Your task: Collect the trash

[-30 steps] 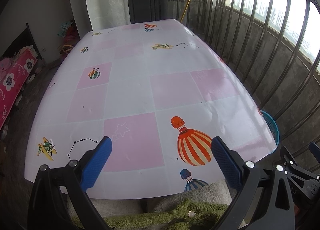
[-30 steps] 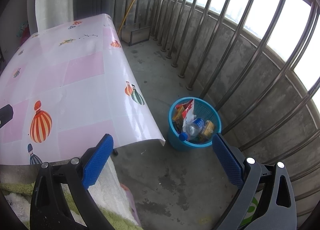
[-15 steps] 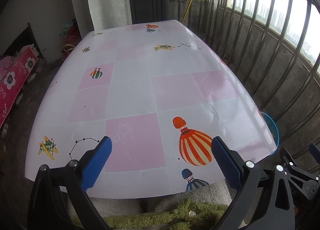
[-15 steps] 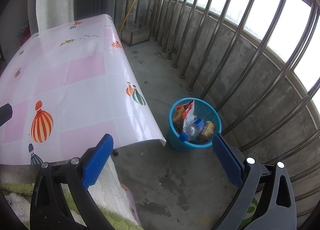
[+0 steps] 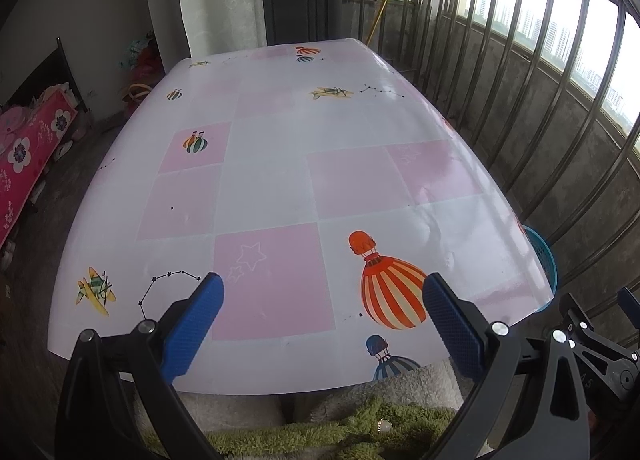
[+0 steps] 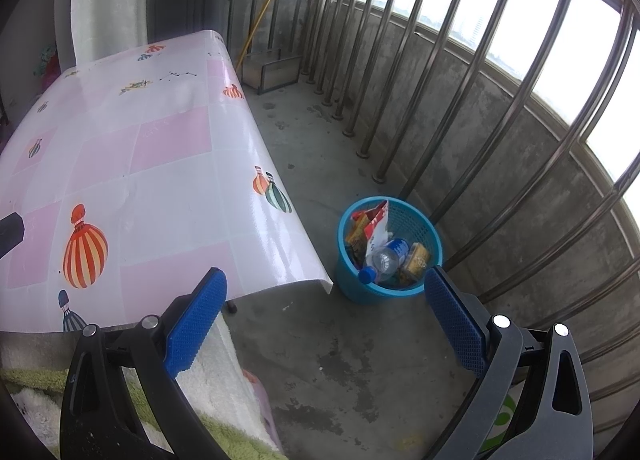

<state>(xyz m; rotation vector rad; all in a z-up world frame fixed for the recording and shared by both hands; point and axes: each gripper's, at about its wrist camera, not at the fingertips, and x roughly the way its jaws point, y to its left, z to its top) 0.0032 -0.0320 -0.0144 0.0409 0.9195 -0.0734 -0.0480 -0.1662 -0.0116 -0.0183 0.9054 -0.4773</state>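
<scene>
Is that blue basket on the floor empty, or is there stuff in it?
Not empty. The blue basket holds a plastic bottle and several wrappers, piled nearly to its rim.

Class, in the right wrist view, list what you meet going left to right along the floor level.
Table covered by pink-and-white balloon-print cloth → bare grey concrete floor → blue plastic mesh bin holding trash → steel balcony railing bars.

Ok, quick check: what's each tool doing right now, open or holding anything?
Left tool: open, holding nothing, over the table.
Right tool: open, holding nothing, above the floor near the blue bin.
</scene>
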